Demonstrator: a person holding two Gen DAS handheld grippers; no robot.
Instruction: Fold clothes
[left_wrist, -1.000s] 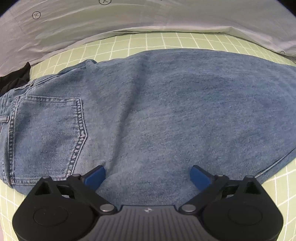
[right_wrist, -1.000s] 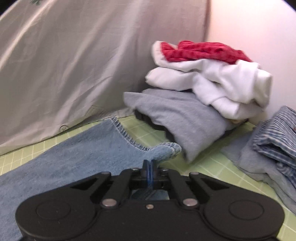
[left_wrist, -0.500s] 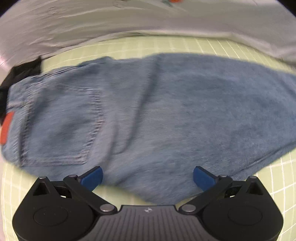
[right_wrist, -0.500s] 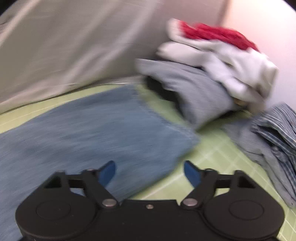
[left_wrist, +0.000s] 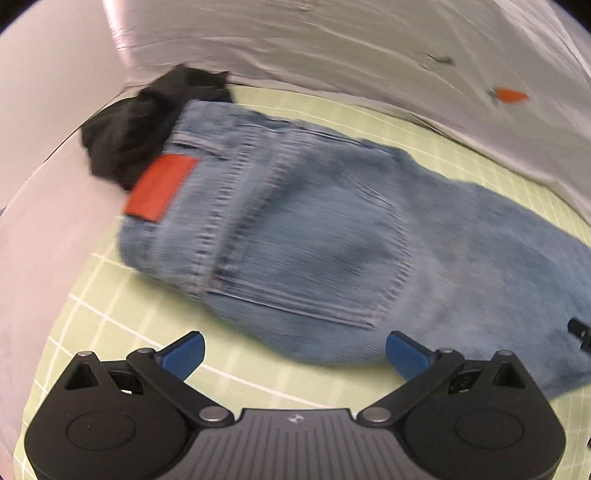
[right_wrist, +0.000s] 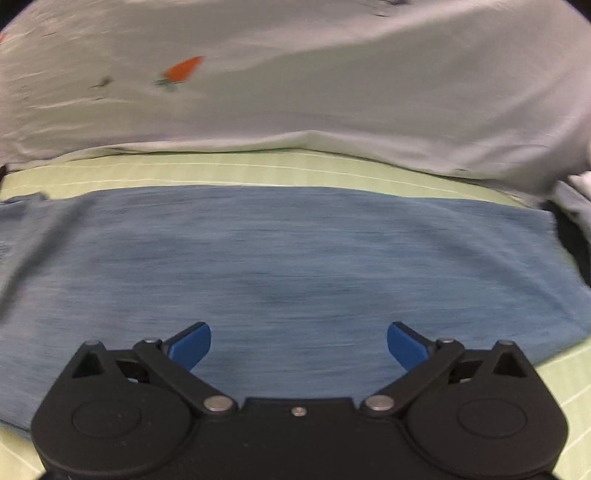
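Denim jeans (left_wrist: 314, 236) lie halved lengthwise on my green grid mat (left_wrist: 110, 295), waist beside a black garment (left_wrist: 129, 129); cross-folds remain, I'd judge. L gripper (left_wrist: 293, 350) & R gripper (right_wrist: 298, 343) both spread wide, holding nothing.

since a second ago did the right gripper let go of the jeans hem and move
Yes. The right gripper, shut on the hem before, is open and has swung left from the clothes pile to over the jeans.
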